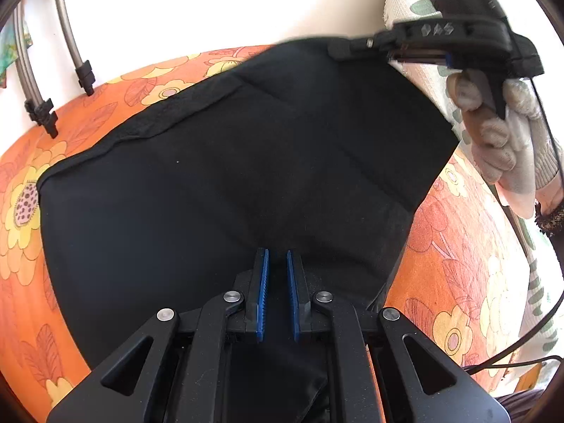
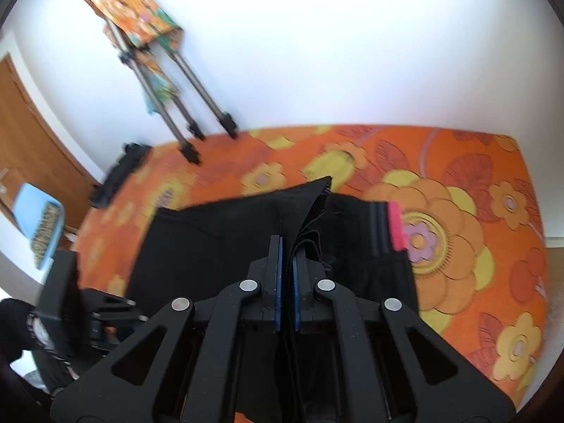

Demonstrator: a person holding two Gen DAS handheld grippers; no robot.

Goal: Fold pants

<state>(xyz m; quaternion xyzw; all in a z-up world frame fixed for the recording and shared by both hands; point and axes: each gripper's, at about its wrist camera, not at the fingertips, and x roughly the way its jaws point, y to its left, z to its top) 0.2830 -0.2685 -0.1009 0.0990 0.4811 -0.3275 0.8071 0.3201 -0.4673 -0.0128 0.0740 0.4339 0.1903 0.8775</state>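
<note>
Black pants (image 1: 218,190) lie spread on an orange flowered bedspread (image 1: 454,264). My left gripper (image 1: 277,257) hovers over the near part of the pants, blue pads slightly apart, nothing between them. My right gripper (image 2: 287,243) is shut on a raised edge of the pants (image 2: 299,204) and holds that fabric above the rest of the pants (image 2: 197,246). In the left wrist view the right gripper (image 1: 340,49) appears at the far right corner of the pants, held by a gloved hand (image 1: 500,134). A pink label (image 2: 397,225) shows on the pants.
Tripod legs (image 2: 190,120) stand on the bedspread's far left, draped with a flowered cloth (image 2: 130,10). A white wall is behind. A wooden door (image 2: 31,141) and a blue object (image 2: 38,222) are at left. A leaf-patterned pillow (image 1: 412,0) sits at far right. A cable (image 1: 528,345) trails right.
</note>
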